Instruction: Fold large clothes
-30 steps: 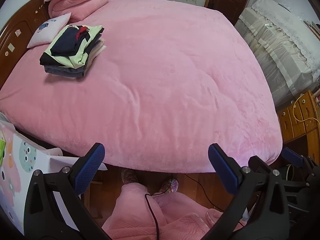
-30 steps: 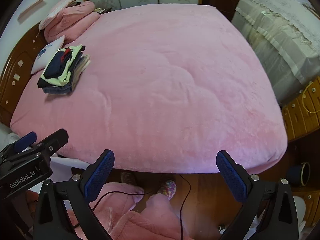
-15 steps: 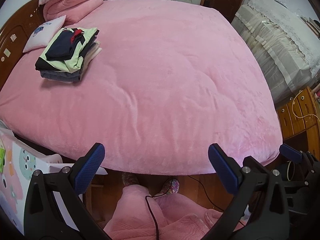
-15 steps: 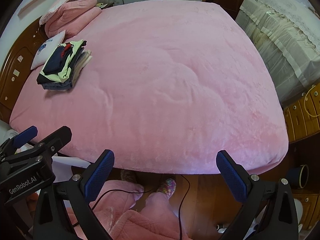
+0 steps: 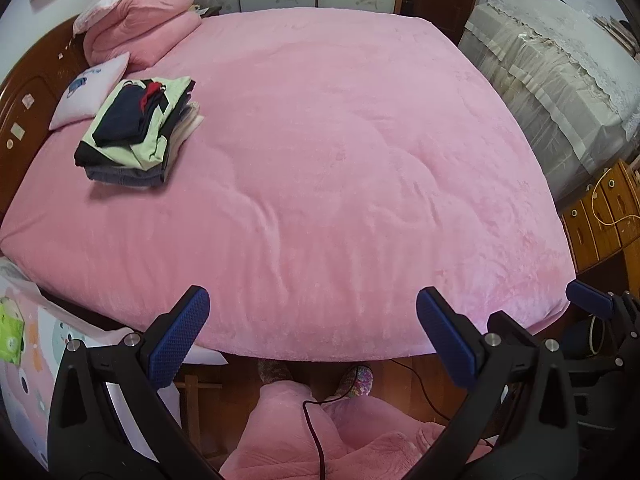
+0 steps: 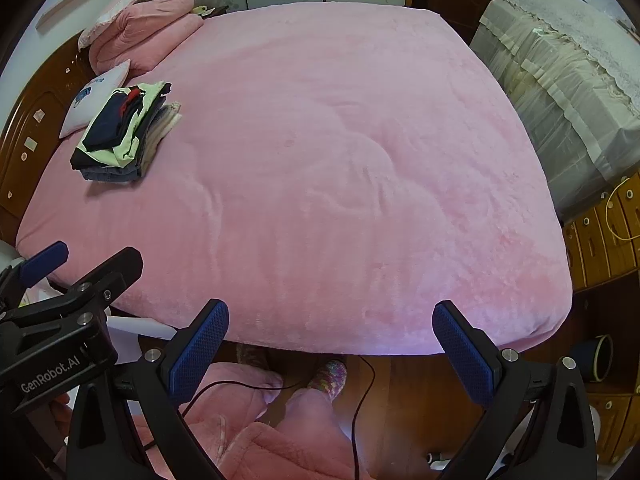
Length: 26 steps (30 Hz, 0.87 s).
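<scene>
A stack of folded clothes, dark navy on pale green on grey, lies at the far left of the pink bed; it also shows in the right wrist view. My left gripper is open and empty, held above the bed's near edge. My right gripper is open and empty too, beside it over the same edge. The left gripper's body shows at the left of the right wrist view. No unfolded garment shows on the bed.
A white cushion and folded pink bedding lie by the wooden headboard. A covered sofa and wooden drawers stand at the right. My pink-clad legs and a cable are below, on the wooden floor.
Both views have tilted up slightly, so the bed sits lower in frame and more of the far wall shows. Both grippers stay open and empty.
</scene>
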Motion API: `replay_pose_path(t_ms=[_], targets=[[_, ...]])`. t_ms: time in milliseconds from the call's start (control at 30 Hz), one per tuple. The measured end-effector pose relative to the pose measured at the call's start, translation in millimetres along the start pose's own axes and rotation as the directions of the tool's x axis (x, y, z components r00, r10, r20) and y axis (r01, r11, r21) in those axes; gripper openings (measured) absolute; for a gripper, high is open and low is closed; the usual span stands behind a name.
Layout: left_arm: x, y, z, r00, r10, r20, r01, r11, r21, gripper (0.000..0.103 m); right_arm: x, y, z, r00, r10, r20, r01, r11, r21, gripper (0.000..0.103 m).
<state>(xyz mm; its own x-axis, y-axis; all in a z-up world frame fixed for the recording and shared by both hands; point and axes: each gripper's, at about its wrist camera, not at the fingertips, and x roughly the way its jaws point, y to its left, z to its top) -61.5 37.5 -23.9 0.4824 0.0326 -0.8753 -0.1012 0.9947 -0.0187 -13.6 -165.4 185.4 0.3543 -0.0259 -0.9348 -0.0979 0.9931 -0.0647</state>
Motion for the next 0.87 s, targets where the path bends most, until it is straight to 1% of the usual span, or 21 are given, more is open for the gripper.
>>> replay_pose_path(t_ms=[200,867], targets=[[-3.9,-2.1,-1.1,1.0,0.005,0.012,-0.005,1.0,0.006,0.103,-5.0,1.1,-3.2,1.0,-0.005,0.01,0.005,1.0,0.005,0.103],[-4.6,-4.5,-13.8,1.0,0.016,-0.01,-0.016,1.0,-0.016,0.103,-8.0,-3.2,-11.5,1.0,-0.006,0.005,0.006,1.0,-0.027,0.103]])
